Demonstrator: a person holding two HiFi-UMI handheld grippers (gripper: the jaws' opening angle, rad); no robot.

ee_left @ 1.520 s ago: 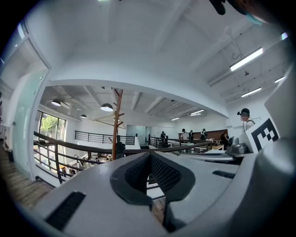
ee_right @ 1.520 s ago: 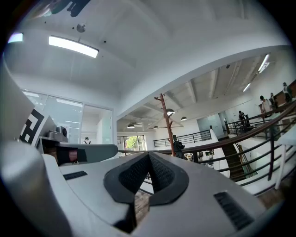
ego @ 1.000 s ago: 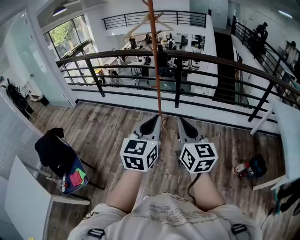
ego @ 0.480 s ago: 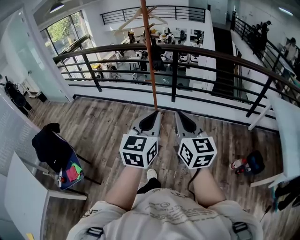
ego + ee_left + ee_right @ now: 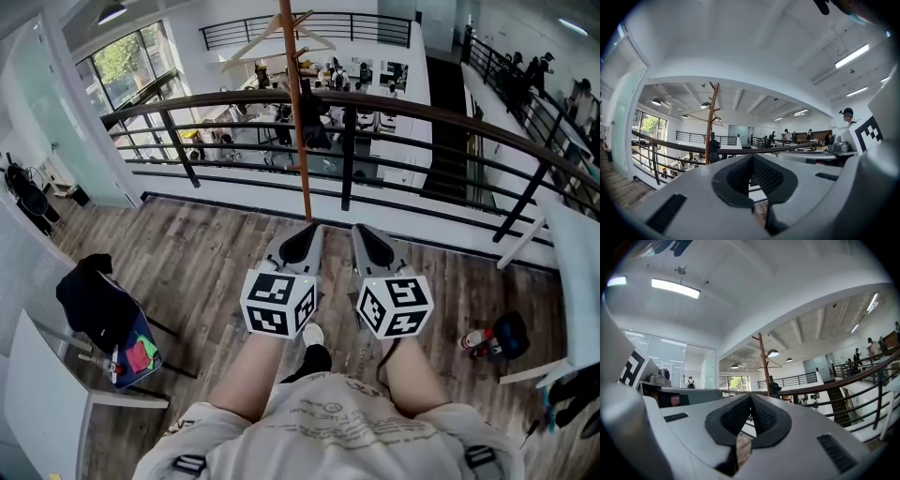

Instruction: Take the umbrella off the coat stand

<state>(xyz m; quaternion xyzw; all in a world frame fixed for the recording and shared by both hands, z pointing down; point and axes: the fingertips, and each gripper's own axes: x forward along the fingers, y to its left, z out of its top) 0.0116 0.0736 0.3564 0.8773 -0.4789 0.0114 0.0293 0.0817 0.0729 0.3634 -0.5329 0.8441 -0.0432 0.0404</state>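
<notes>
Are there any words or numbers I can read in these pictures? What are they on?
No text here can be read.
The person's shirt: printed lettering, too blurred to read.
The cube on the left gripper: black-and-white squares only, no words.
The cube on the right gripper: the same, no words.

- Bare wooden floor (image 5: 225, 253) ahead, up to the coat stand (image 5: 298, 112).
- Barred beyond by the railing (image 5: 441, 117) (just behind the stand).
- Flanked by a draped chair (image 5: 94, 305) and a white table (image 5: 574, 262).
</notes>
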